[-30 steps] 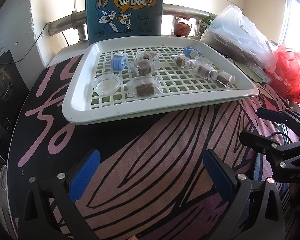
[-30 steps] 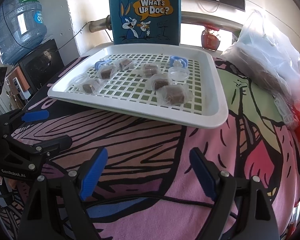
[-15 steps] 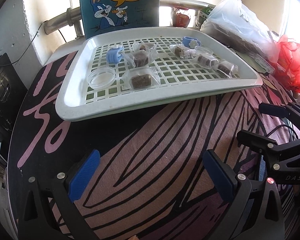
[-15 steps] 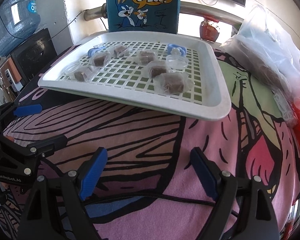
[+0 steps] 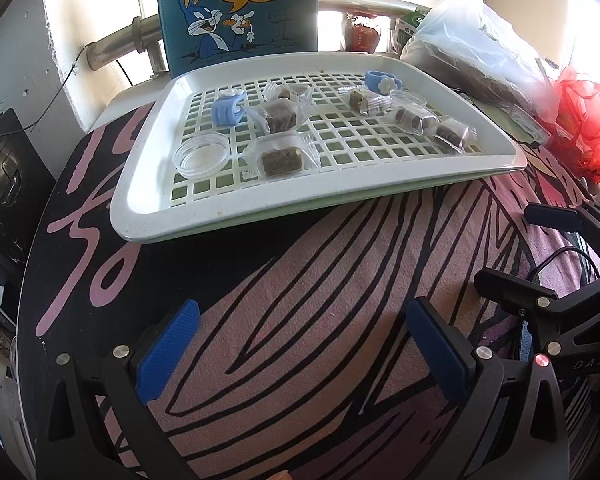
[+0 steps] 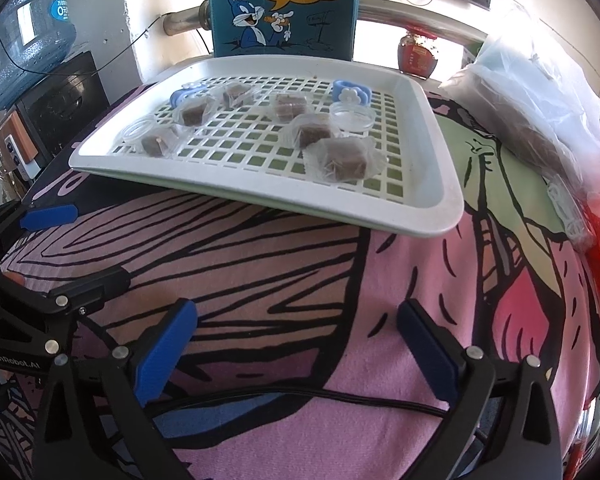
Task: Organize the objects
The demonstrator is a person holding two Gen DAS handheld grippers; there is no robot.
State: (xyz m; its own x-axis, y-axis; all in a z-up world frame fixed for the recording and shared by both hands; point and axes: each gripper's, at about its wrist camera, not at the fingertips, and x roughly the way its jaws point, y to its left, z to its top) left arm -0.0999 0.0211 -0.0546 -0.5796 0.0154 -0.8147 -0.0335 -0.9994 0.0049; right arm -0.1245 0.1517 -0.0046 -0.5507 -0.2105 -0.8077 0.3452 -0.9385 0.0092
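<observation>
A white slotted tray (image 5: 148, 200) (image 6: 432, 200) lies on the cartoon-print tablecloth. On it are several wrapped brown blocks (image 5: 280, 158) (image 6: 342, 158), two clear round dishes (image 5: 201, 156) (image 6: 352, 117) and two blue clips (image 5: 226, 110) (image 6: 350, 92). My left gripper (image 5: 300, 344) is open and empty, hovering over the cloth in front of the tray. My right gripper (image 6: 296, 340) is open and empty too, beside the left one (image 6: 48, 256); it also shows in the left wrist view (image 5: 540, 256).
A blue "What's Up Doc?" box (image 5: 240, 8) (image 6: 284, 4) stands behind the tray. A clear plastic bag (image 5: 476, 48) (image 6: 540, 92) and a red bag (image 5: 584, 128) lie at the right. A water jug (image 6: 24, 32) stands at the left.
Both grippers have moved forward, so the tray looks nearer and larger. Both stay open and nothing on the tray has moved.
</observation>
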